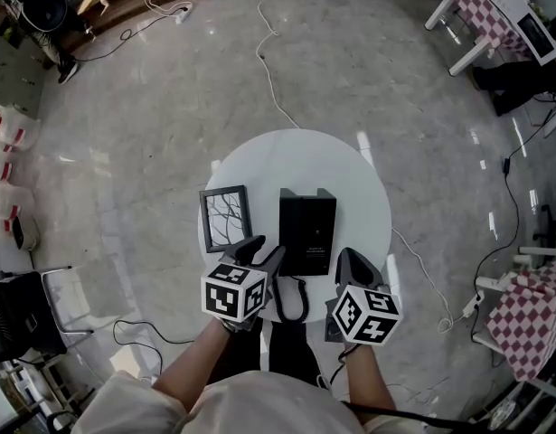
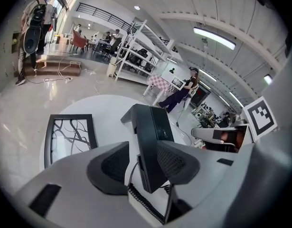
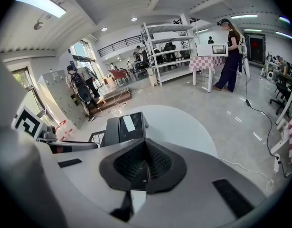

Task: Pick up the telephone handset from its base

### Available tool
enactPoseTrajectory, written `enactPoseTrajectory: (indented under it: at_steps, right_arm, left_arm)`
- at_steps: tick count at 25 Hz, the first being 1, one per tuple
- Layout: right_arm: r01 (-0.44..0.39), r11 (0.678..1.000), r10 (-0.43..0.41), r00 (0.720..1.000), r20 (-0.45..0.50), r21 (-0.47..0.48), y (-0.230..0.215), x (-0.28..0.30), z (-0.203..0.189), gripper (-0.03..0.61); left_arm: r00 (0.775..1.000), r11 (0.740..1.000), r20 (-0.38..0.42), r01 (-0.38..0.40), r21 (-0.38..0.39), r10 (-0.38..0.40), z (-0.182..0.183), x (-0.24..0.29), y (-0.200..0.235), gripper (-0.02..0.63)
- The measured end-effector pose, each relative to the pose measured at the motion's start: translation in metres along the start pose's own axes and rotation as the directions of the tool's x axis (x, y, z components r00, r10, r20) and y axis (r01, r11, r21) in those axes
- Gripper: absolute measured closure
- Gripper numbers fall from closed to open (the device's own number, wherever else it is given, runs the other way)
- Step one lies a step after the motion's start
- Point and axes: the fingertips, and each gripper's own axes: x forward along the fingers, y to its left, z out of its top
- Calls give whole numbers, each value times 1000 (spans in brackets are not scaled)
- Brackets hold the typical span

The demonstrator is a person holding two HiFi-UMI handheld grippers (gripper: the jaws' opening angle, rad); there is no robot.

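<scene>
While the handset [image 2: 146, 144] lies on its base [image 2: 163, 123], the left gripper [image 2: 142, 161] holds its jaws apart around it. The right gripper [image 3: 143, 150] hovers nearby, jaws together, empty

Glossy grey floor [image 1: 350, 61]; white shelving [image 2: 136, 51]; checkered tables [image 1: 472, 3]; ceiling strip lights [image 2: 214, 38].

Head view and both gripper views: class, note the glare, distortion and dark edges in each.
Head view: fisheye bending, light streaks glaring on the floor and the white table. Left gripper view: black circular vignette, ceiling strip lamp blown out. Right gripper view: same vignette, a ceiling lamp overexposed at top left.
</scene>
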Motion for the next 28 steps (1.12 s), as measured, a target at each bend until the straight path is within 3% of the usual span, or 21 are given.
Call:
enactPoseTrajectory:
  at_steps: [24,28]
  right_arm:
    - [17,997,-14,999,-36,75,-18,5,-15,554]
    - [17,997,-14,999,-37,81,-20,5,-15,554]
  left_arm:
    - [985,992,-118,119,-46,-124,-11,44,-8,417]
    - [981,986,-123,142,-90,-153,-12,46,-10,417]
